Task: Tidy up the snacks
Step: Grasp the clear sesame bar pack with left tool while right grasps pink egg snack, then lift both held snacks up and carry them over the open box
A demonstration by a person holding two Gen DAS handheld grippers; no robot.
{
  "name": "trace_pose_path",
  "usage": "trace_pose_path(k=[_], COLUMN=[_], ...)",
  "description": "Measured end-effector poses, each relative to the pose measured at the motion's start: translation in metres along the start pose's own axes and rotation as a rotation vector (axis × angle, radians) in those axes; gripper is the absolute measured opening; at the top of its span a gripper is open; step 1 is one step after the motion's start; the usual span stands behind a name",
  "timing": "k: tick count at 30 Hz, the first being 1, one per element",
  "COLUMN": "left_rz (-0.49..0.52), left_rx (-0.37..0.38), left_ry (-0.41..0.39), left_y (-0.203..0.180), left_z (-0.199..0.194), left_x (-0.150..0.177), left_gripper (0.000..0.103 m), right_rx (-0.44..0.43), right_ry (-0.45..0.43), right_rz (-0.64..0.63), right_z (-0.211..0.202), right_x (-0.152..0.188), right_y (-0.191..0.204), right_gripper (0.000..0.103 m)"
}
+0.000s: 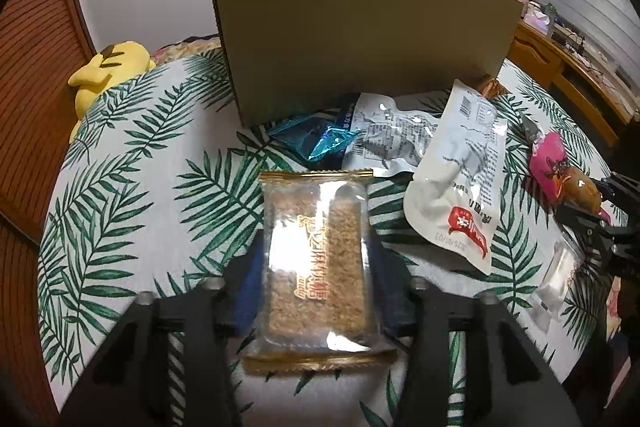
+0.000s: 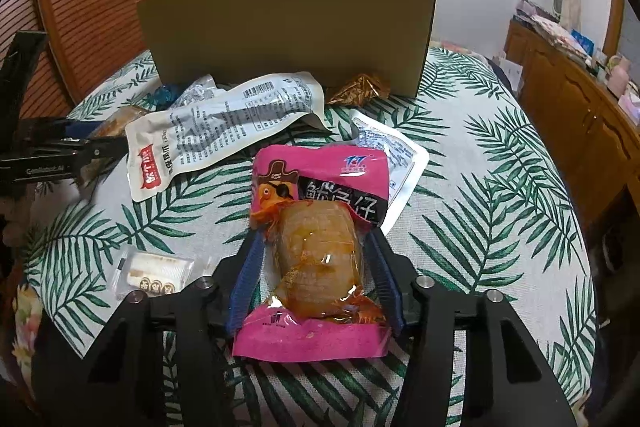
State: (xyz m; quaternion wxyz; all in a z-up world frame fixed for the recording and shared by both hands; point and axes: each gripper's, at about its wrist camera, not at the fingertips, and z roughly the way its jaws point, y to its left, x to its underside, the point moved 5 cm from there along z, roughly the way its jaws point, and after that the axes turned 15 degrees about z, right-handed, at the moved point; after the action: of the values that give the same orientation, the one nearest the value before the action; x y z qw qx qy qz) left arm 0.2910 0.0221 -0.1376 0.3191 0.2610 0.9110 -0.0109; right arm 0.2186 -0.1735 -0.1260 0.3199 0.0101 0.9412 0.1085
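Left gripper (image 1: pixel 316 267) is closed on a clear sesame-bar packet (image 1: pixel 316 263), held above the leaf-print cloth (image 1: pixel 132 163). Right gripper (image 2: pixel 316 263) clamps a pink squid packet (image 2: pixel 316 247), apparently lifted. Cardboard box (image 2: pixel 288 31) stands behind loose white pouches (image 2: pixel 224 119).

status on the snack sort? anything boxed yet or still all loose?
Done: nothing visibly; the inside of the cardboard box is hidden.
In hand: left gripper shut on the sesame bar pack; right gripper shut on the pink squid pack.
Left: white pouches, a blue wrapper, a gold wrapper and a small clear pack lie loose on the leaf-print cloth.
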Motion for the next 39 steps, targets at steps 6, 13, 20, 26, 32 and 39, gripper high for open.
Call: trace_pose_path(k=[6, 13, 20, 26, 32, 39], left_rz=[-0.02, -0.061, -0.073, -0.067, -0.065, -0.055], left_rx=[0.008, 0.023, 0.019, 0.017, 0.007, -0.012], left_ry=[-0.021, -0.07, -0.147, -0.215, -0.277, -0.321], left_y=[-0.001, 0.001, -0.002, -0.006, -0.006, -0.001], left_z=[-0.008, -0.024, -0.052, -0.073, -0.09, -0.102], left_x=[0.009, 0.015, 0.006, -0.013, -0.034, -0.055], left_gripper=[0.043, 0.043, 0.043, 0.043, 0.043, 0.043], right_rx=[-0.034, -0.068, -0.081, -0.103, -0.122, -0.132], right_ry=[-0.006, -0.012, -0.046, -0.088, -0.126, -0.159], right_rz=[0.023, 0.03, 0.028, 0.031, 0.02, -0.008], right_z=[-0.005, -0.01, -0.023, -0.038, -0.05, -0.053], right_x=[0.001, 0.004, -0.001, -0.014, -0.031, -0.051], right_y=[-0.003, 0.001, 0.005, 0.007, 0.01, 0.014], right_gripper=[0.045, 0.045, 0.045, 0.045, 0.045, 0.045])
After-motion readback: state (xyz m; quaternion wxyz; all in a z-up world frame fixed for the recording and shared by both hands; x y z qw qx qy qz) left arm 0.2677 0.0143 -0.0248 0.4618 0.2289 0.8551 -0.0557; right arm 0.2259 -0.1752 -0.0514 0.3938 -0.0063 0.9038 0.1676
